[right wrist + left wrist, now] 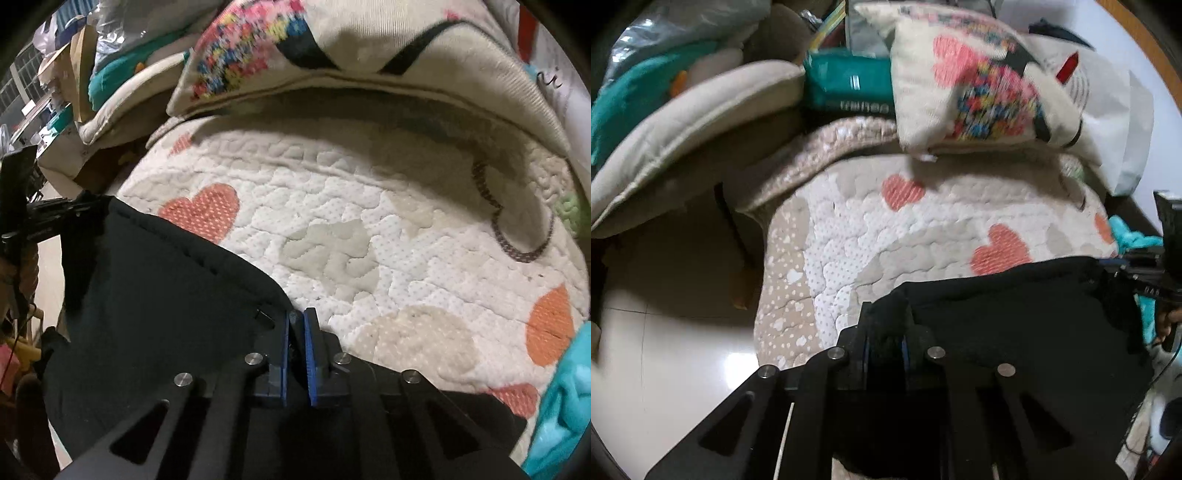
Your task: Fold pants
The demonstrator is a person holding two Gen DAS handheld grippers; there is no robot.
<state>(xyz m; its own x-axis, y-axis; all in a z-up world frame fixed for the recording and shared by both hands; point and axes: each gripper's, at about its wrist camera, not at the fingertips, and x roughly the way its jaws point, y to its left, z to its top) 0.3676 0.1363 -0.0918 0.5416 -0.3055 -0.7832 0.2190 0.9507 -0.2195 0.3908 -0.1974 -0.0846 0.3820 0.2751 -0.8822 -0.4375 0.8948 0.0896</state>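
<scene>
The black pants are held stretched over a quilted bed cover with heart patterns. My left gripper is shut on one corner of the pants' edge, with black cloth bunched between its fingers. My right gripper is shut on the other corner of the pants, pinching the hem between its blue pads. The right gripper also shows at the right edge of the left wrist view, and the left gripper at the left edge of the right wrist view.
A patchwork pillow lies at the bed's head, also close ahead in the right wrist view. A beige cushion and green packages sit to the left. The tiled floor lies left of the bed. Turquoise cloth lies at right.
</scene>
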